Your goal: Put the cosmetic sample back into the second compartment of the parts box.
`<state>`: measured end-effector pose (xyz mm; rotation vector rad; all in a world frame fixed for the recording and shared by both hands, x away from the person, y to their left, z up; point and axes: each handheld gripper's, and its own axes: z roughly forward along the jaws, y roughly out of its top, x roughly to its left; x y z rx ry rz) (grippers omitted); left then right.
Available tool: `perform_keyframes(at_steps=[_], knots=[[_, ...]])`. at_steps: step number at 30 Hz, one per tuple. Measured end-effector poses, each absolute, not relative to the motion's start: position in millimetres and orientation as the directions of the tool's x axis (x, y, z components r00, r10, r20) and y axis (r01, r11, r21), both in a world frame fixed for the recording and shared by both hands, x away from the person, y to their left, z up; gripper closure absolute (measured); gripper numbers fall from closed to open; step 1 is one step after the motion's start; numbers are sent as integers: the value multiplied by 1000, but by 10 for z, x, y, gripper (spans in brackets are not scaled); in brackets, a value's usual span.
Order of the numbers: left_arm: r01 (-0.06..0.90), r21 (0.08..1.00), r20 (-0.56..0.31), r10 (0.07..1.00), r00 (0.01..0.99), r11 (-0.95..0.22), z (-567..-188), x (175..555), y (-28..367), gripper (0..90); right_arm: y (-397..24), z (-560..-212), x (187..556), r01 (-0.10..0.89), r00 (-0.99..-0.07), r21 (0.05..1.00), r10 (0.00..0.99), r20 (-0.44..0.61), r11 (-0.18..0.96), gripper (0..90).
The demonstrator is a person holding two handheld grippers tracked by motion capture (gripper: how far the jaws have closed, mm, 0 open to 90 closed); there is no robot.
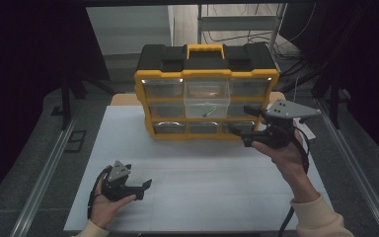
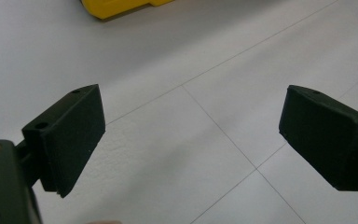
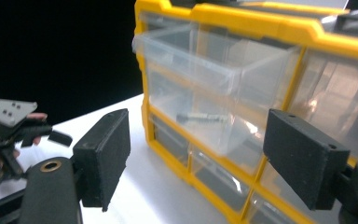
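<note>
the right gripper (image 1: 244,125) is held up off the table (image 1: 202,197) by the person's right hand (image 1: 284,155), forearm rising from the lower right of the high view, sleeve pale at the wrist. it points toward the front of the yellow organiser (image 1: 206,74), close to its lower right drawers, with the grey plate on top tilted. its jaws stand apart with nothing between the pads; in the right gripper view they frame the clear drawer (image 3: 200,74) that is pulled partway out of the middle column, and they do not touch it. a small metal bolt (image 3: 203,118) lies inside that drawer, on its floor.

the left gripper (image 1: 140,190) rests low near the table's front left corner, held in the left hand (image 1: 103,207), aimed to the right across the surface. its jaws are wide apart and empty, hovering just over bare white board in the left gripper view, with a yellow corner of the organiser (image 2: 116,7) far ahead.

the table is white with faint grid lines, edged by metal rails. the organiser stands upright at the far middle, black lid and yellow handle on top. behind it the room is dim, with dark curtains at both sides, a grey floor and loose cables at the back right.
</note>
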<state>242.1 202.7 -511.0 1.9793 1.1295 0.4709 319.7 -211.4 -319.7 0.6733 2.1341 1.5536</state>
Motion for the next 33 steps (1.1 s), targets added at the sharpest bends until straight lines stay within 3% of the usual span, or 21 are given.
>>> perform_keyframes(at_steps=[10, 24, 33], knots=[[544, 790, -63, 845, 531, -283, -5102, 2413, 2038, 77, -2336, -3583, 3027, 172, -801, 946, 598, -27, 274, 234], [537, 794, -58, 843, 535, -286, -5102, 2415, 2033, 77, -2813, -4459, 2915, 330, -752, 897, 656, 60, 296, 232], [533, 796, -54, 842, 537, -289, -5103, 2412, 2028, 77, -2949, -4810, 2918, 390, -725, 860, 685, 68, 328, 231]])
